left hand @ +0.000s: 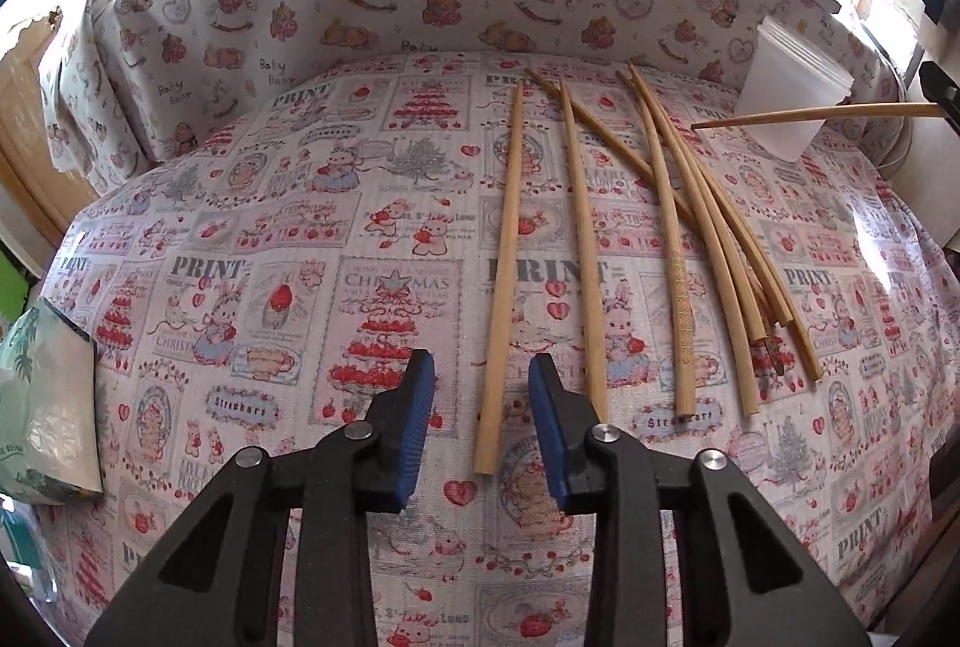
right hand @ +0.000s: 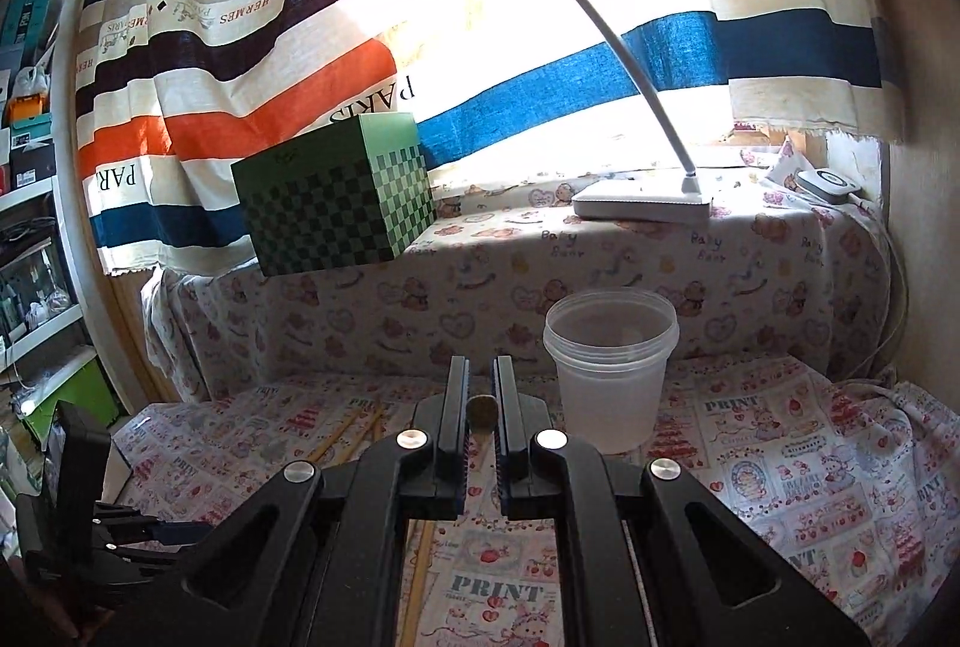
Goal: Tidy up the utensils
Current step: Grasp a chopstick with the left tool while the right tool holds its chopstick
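Several wooden chopsticks lie spread on the printed tablecloth in the left wrist view. My left gripper is open and empty, low over the cloth, its blue pads either side of the near end of the leftmost chopstick. My right gripper is shut on one chopstick, seen end-on between its fingers; the same stick shows held in the air in the left wrist view. A translucent plastic cup stands just right of and beyond the right gripper, also at the far right in the left wrist view.
A green checkered box and a white desk lamp sit on the raised ledge behind the table. A striped curtain hangs behind. A leaf-print packet lies at the table's left edge. Shelves stand at far left.
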The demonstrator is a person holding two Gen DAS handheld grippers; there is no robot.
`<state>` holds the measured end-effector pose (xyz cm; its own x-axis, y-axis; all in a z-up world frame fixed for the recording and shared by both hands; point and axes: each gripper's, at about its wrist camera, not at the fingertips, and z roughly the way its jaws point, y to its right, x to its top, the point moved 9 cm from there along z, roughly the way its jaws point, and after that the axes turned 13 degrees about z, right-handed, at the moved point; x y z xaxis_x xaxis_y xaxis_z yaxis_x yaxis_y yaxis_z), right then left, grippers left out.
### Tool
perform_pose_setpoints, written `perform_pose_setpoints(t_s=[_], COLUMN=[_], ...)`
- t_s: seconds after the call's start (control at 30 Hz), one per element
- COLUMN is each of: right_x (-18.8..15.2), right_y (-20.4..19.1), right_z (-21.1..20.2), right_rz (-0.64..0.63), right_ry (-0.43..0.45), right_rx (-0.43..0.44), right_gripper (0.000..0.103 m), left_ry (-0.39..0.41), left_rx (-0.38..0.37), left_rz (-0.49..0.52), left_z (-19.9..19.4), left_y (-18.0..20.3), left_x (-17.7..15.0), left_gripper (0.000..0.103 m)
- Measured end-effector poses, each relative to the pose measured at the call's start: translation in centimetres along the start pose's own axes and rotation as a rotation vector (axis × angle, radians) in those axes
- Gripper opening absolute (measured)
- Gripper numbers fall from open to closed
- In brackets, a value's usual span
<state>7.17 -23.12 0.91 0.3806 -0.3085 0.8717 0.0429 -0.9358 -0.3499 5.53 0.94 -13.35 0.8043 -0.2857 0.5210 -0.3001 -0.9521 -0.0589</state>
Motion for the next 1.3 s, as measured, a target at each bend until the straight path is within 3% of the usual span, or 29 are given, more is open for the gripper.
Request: perform_pose_setpoints(t_s=[0.07,0.13,0.23,0.37,0.43,0.5,0.57,0.73,0.8,0.9,0.97,1.23,1.3], right_x=[0.1,0.1,0.1,0.2,0.1,0.2,0.1,0.2,0.2,0.4,0.5,0.7,0.7], right_y=[0.1,0.3,0.5,0.6,0.7,0.6,0.6,0.8,0.9,1.0,1.0,1.3,1.4], right_z=[0.1,0.1,0.2,0.3,0.3,0.3,0.3,0.3,0.3,0.2,0.1,0.0,0.0], right_rz=[0.006,0.011,0.022,0.022,0.023,0.022,0.019,0.030,0.038,0.043,0.044,0.058,0.062], right_ry=[0.002,0.001,0.000,0.004,0.000,0.002,0.007,0.000,-0.003,0.000,0.003,0.007,0.009], right_rx=[-0.001,-0.005,-0.005,-0.010,-0.011,-0.010,-0.008,-0.007,-0.007,-0.007,-0.007,-0.009,-0.008], right_gripper=[0.008,0.008,0.008,0.008,0.008,0.008,0.008,0.008,0.008,0.008,0.008,0.008,0.008], left_ry=[-0.014,0.017,0.078,0.130,0.123,0.096,0.061,-0.003,0.012,-0.001,-0.041,-0.007,0.022], left_rx=[-0.066,-0.093,-0.041,-0.027,-0.001,0.007,0.027,0.074,0.078,0.077,0.028,0.037,0.034], left_rz=[-0.035,-0.043,-0.027,-0.001,0.025,0.062,0.098,0.138,0.132,0.106,0.082,0.051,0.049], left_z=[-0.4,-1.5,-3.7,-6.0,-5.8,-5.0,-3.6,-0.8,-0.6,-0.4,0.3,-0.1,-0.1], left_y=[0.0,-0.1,-0.5,-0.3,0.0,0.8,1.5,2.7,2.7,2.3,2.3,2.1,2.2], left_x=[0.2,0.9,2.1,3.0,3.1,2.8,2.2,1.1,1.1,1.0,0.4,0.2,0.3], left_gripper=[0.006,0.004,0.000,0.000,0.002,0.016,0.023,0.023,0.024,0.025,0.027,0.027,0.032])
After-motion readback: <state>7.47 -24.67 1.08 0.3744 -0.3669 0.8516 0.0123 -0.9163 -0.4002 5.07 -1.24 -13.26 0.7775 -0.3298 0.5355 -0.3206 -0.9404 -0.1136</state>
